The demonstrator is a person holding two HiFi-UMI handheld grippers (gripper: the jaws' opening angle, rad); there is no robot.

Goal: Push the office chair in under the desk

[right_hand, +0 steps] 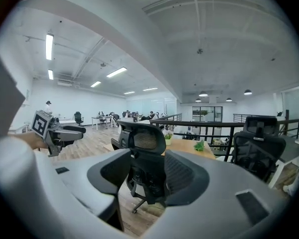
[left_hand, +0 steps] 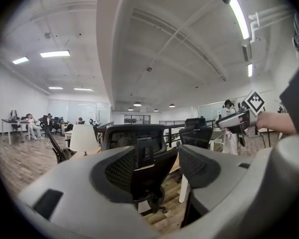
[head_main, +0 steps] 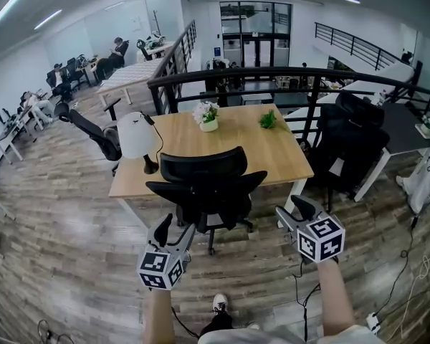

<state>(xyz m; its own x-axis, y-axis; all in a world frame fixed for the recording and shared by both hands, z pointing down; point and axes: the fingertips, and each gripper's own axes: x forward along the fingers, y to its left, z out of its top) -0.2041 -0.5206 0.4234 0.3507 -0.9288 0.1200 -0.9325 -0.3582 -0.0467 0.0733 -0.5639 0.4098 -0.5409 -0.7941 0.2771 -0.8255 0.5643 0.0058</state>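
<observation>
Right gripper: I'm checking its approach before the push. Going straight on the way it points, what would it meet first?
Most likely the back of the office chair, which sits framed between the open jaws of the right gripper. Nothing else shows in that line, though depth is hard to judge.

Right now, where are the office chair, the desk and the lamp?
office chair (head_main: 204, 168), head view, on the top of its back.
desk (head_main: 240, 135), head view, on the bare wooden top.
lamp (head_main: 135, 135), head view, on its white shade.
</observation>
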